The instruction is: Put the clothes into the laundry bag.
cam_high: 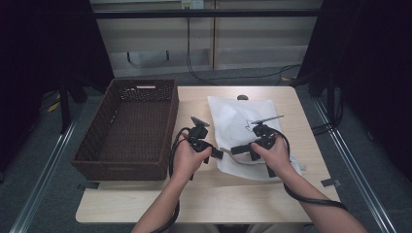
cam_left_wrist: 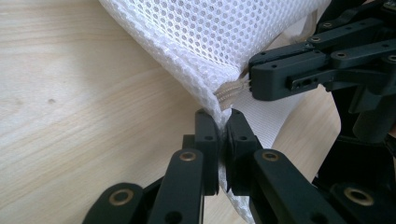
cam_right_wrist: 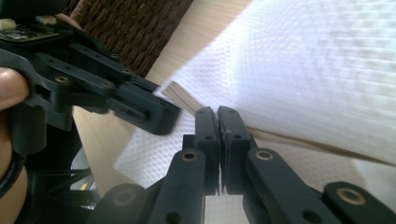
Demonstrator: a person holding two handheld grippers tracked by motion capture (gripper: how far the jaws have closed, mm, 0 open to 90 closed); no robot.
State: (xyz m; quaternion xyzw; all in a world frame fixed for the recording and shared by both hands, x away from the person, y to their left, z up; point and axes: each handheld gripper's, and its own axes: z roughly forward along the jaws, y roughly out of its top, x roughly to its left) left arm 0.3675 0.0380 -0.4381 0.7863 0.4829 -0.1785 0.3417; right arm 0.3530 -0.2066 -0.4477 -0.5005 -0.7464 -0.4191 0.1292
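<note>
1. High view showed a white mesh laundry bag (cam_high: 243,131) lying flat at centre right of the wooden table (cam_high: 204,194), with a brown wicker basket (cam_high: 128,128) at left centre, apart from the bag and holding nothing visible.
2. Left gripper (cam_left_wrist: 223,119) had its jaws clamped together on the bag's edge (cam_left_wrist: 205,88), low in the middle of the left gripper view.
3. Right gripper (cam_right_wrist: 217,114) was likewise pinched on the mesh, at that view's centre; the beige zipper strip (cam_left_wrist: 231,88) sat between the two grips.
4. By the look of it, both holds were made at the bag's near left corner, while any opening, lifting or moving toward the basket was not yet done.
</note>
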